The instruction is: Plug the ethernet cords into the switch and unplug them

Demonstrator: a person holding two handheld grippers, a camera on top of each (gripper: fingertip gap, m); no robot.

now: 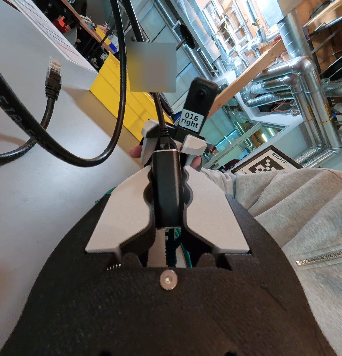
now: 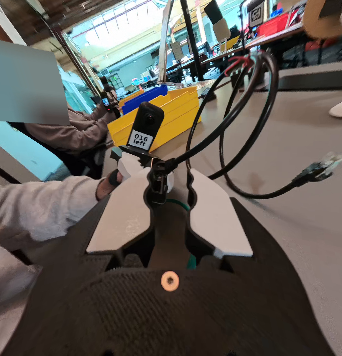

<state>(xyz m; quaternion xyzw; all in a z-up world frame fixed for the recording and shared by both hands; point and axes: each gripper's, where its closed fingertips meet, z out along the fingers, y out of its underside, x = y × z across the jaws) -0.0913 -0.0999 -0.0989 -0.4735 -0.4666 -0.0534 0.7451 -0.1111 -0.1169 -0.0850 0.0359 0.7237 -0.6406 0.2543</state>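
Squeezed tight in the left tool (image 1: 167,170): the switch (image 1: 166,192), pointing long-ways to 12 o'clock. At that end, the plug (image 1: 163,135), inside the open right tool (image 2: 168,173).

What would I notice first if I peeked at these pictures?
First, the small black switch pinched in the left gripper, held up off the table. The open right gripper faces it, around the black cord plugged into its end. The cord's loose plug hangs free beside them.
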